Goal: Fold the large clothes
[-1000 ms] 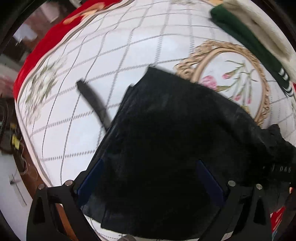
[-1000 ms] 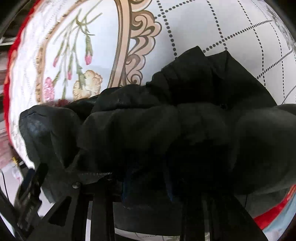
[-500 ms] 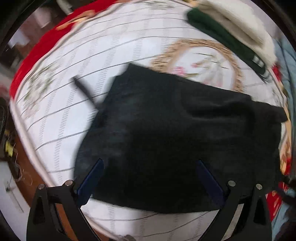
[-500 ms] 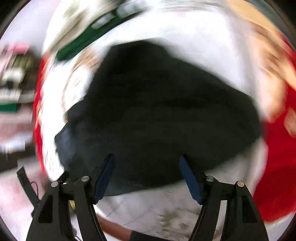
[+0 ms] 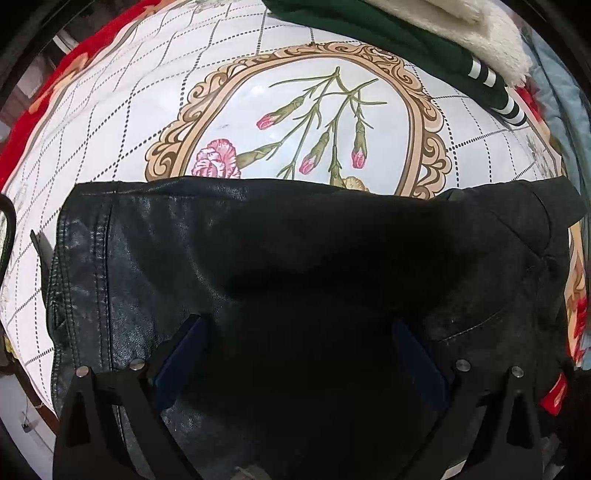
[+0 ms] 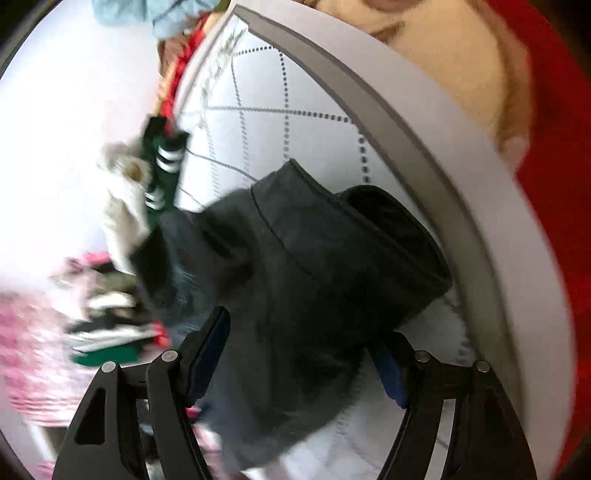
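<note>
A black leather garment [image 5: 280, 258] lies folded into a wide block on the white floral tablecloth [image 5: 147, 96]. My left gripper [image 5: 299, 354] is open, its blue-padded fingers spread over the garment's near part without holding it. In the right wrist view the same garment [image 6: 314, 266] shows blurred at the table's corner, one end standing up in thick folds. My right gripper [image 6: 303, 362] is open over that end, the cloth lying between the fingers but not pinched.
A folded dark green garment with white stripes [image 5: 424, 55] and a cream fleece [image 5: 461, 26] lie at the far edge. A light blue cloth [image 5: 561, 99] is at the far right. The cloth's red border [image 6: 546, 184] hangs over the edge. More clothes [image 6: 103, 332] lie beyond the table.
Both grippers let go of the black garment and opened. The garment went from bunched and lifted to lying folded on the table. The right gripper swung round to the garment's end.
</note>
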`<state>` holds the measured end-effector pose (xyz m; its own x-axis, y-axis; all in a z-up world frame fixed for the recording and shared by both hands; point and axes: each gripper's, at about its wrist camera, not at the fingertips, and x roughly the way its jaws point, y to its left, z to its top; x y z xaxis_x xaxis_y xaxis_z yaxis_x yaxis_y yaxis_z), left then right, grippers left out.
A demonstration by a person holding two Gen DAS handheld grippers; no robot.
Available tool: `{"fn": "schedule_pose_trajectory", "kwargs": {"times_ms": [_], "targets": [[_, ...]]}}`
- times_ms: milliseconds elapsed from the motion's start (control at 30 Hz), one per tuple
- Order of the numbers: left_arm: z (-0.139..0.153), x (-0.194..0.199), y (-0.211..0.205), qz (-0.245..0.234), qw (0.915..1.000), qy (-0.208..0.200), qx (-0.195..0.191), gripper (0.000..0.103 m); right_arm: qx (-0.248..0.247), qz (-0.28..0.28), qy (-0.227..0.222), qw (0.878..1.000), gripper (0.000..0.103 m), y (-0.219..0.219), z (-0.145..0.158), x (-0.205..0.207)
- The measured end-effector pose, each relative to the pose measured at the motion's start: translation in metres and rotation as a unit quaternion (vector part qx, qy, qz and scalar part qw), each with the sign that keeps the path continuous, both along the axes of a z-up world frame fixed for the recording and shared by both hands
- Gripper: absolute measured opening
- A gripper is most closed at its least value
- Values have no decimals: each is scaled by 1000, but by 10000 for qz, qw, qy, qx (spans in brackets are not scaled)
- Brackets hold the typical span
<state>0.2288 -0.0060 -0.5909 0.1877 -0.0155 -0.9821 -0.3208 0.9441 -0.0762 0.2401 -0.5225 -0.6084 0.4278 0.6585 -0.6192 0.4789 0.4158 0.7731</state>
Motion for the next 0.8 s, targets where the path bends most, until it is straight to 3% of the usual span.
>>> {"fn": "schedule_pose_trajectory", "kwargs": {"times_ms": [100, 200, 300, 367, 433, 467, 533, 600, 733, 767, 800], "targets": [[-7, 20, -1, -42, 10000, 75, 11, 103, 1637, -466, -338, 9848, 76, -3, -23, -1], [-11, 23, 5, -148, 9998, 120, 49, 103, 868, 13, -170, 9961, 73, 6, -27, 4], [-18, 37, 3, -207, 9997, 128, 82, 103, 662, 66, -166, 9976, 76, 16, -23, 7], [-19, 39, 3, -205, 9997, 131, 64, 103, 1170, -39, -268, 9928, 80, 23, -21, 11], [-19, 42, 4, -181, 9997, 130, 30, 103, 2028, -198, -536, 9776, 82, 26, -19, 13], [-18, 41, 4, -174, 9998, 125, 19, 103, 2210, -191, -670, 9728, 82, 29, -17, 15], [-22, 44, 5, -192, 9997, 121, 8, 103, 1949, 269, -772, 9774, 82, 36, -10, 20], [-20, 38, 6, -250, 9996, 94, 49, 103, 1314, 587, -337, 9890, 81, 47, -21, 23], [-20, 36, 6, -243, 9997, 55, 28, 103, 1275, 461, -377, 9901, 82, 59, -19, 40], [-20, 36, 6, -230, 9997, 29, 26, 103, 1208, 430, -408, 9909, 78, 63, -16, 45], [-19, 37, 7, -226, 9997, 6, 41, 103, 1046, 373, -448, 9928, 58, 69, -11, 51]]}}
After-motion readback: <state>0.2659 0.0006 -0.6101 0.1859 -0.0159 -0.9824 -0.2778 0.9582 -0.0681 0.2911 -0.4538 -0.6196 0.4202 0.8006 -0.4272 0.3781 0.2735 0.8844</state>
